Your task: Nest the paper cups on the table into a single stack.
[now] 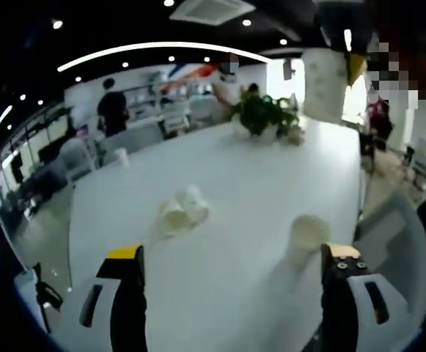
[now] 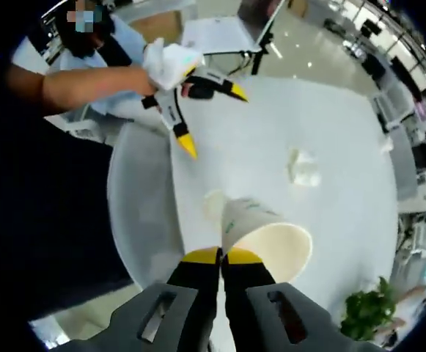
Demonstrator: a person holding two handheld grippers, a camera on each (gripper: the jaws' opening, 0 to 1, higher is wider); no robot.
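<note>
My right gripper is shut on the rim of a white paper cup, which it holds tilted in the air. Just beneath it an upright paper cup stands near the table edge; that cup sits just ahead of my left gripper's right jaw. My left gripper is open with nothing between its jaws. From the right gripper view it hangs open over the table, in a gloved hand. Two cups lie on their sides mid-table. High up, the held cup hangs from the right gripper.
A potted plant stands at the far end of the white table. A small cup stands near the far left edge. Grey chairs line the table. People stand at the back of the room.
</note>
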